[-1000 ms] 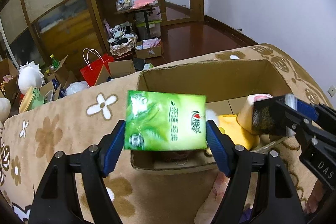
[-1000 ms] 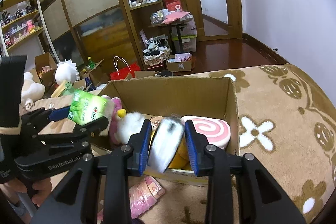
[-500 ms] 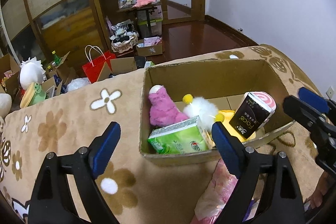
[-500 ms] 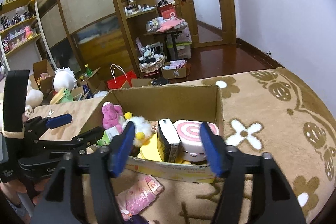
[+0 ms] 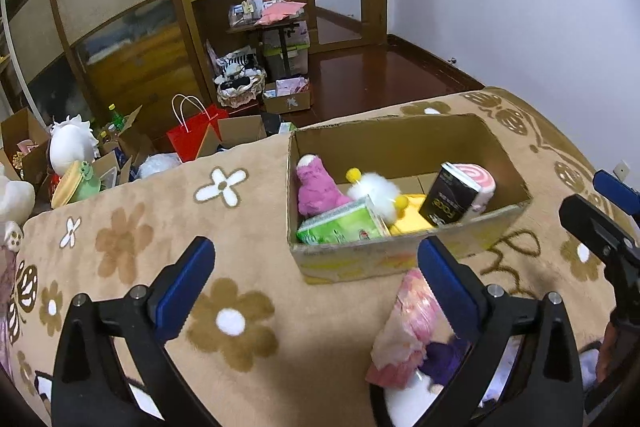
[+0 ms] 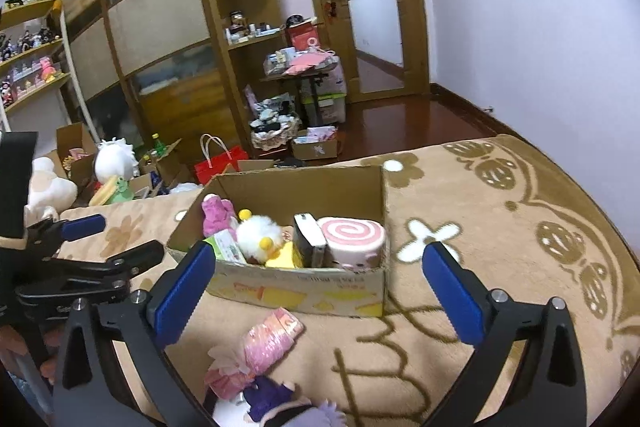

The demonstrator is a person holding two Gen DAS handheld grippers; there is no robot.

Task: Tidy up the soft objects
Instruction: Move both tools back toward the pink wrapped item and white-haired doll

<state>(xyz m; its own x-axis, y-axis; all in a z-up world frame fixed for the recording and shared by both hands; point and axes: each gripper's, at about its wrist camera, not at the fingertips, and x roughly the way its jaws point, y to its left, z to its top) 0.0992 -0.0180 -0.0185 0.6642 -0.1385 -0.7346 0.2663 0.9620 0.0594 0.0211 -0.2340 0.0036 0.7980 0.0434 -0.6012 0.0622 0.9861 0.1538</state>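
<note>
Two-handed and carrying nothing: hovering the left gripper and the right gripper just short of the cardboard box on the flowered blanket, jaws of each spread wide with nothing between them.

Looking into a box already holding a green tissue pack against the near wall, a pink plush, a white fluffy toy, a black pack standing on end and a pink swirl cushion.

Judging the step in hand as turning to the next pick, not yet reaching for anything. Still lying outside, on the blanket just in front of the box: a pink doll, and touching it, nearer the cameras, a purple-haired toy, partly cut off by the frame.

Probably calling next for dipping one gripper down and back toward the pink doll, closing gently around its middle, then lifting over the near wall into whatever gap is remaining.
</note>
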